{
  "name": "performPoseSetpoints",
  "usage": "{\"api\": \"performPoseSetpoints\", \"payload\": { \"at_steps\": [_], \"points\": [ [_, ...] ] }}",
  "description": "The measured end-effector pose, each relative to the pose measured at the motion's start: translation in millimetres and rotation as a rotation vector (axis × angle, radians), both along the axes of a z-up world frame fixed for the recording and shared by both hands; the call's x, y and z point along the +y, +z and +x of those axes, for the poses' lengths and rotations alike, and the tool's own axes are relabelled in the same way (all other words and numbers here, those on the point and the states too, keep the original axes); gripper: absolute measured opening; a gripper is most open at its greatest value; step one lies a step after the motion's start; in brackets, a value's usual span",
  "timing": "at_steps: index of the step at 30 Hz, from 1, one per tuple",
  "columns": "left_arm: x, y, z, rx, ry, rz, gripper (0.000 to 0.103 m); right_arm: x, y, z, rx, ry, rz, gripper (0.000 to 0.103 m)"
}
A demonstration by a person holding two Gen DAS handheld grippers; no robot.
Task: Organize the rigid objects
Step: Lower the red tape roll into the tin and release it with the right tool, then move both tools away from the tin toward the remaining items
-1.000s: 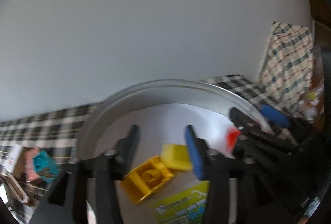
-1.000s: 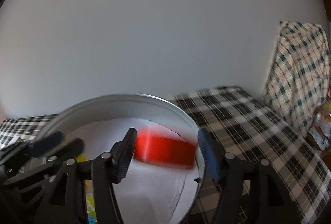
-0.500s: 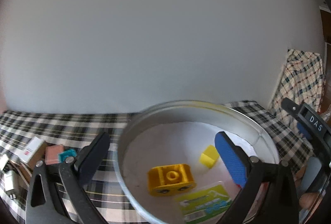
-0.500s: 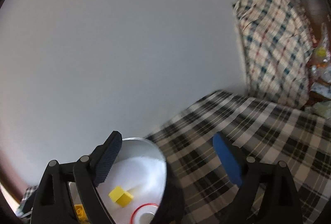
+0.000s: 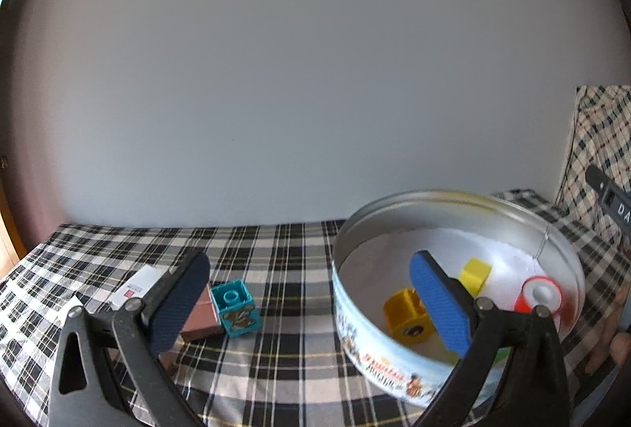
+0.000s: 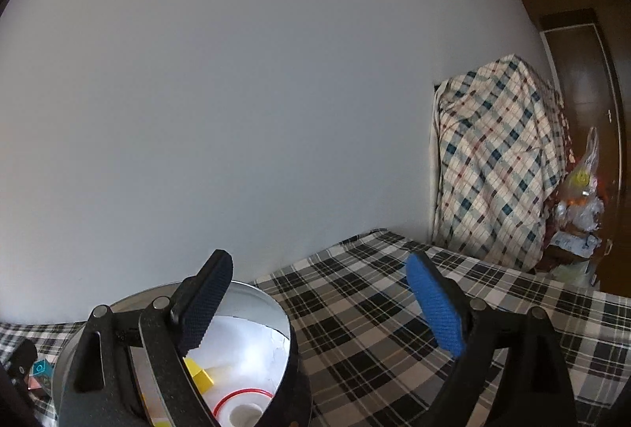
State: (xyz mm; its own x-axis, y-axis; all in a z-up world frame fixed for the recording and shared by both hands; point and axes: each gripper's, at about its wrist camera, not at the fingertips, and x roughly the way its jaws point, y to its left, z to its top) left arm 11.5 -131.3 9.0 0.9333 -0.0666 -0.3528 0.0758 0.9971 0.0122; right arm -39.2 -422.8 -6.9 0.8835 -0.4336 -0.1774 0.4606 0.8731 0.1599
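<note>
Both my claws hang wide open, empty. I'd bring the left claw [image 5: 307, 293] squarely over the teal block [image 5: 236, 308], lower left on the table [image 5: 284, 249], then carry it into the tin [image 5: 457, 214], lower right.

Soft, even daylight; fisheye bending, dark vignetted corners, slight blur at edges.

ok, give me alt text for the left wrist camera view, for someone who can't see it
A round metal tin on a checked tablecloth holds two yellow blocks and a red-and-white roll of tape. The open left gripper frames a teal block and a brown block beside the tin.
</note>
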Motion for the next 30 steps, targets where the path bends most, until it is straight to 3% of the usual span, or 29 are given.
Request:
{"api": "performPoseSetpoints", "payload": {
  "at_steps": [4, 11, 18, 30],
  "points": [
    [2.8, -3.6, 4.6, 0.033, -0.011, -0.011, 0.103, 11.4, -1.9, -1.9, 0.028, -0.006, -0.023, 0.091],
    [6.8, -2.7, -5.7, 0.015, -0.031, -0.002, 0.103, 34.3, -0.8, -13.4, 0.023, -0.003, -0.064, 0.091],
    [20.1, -3.3, -13.4, 0.035, -0.053, -0.026, 0.103, 35.7, -6.4, -24.4, 0.048, 0.007, 0.033, 0.091],
    [58.0, -6.3, -22.6, 0.046, -0.061, -0.008, 0.103, 76.4, -7.6, -37.2, 0.06, 0.038, 0.014, 0.091]
  ]
}}
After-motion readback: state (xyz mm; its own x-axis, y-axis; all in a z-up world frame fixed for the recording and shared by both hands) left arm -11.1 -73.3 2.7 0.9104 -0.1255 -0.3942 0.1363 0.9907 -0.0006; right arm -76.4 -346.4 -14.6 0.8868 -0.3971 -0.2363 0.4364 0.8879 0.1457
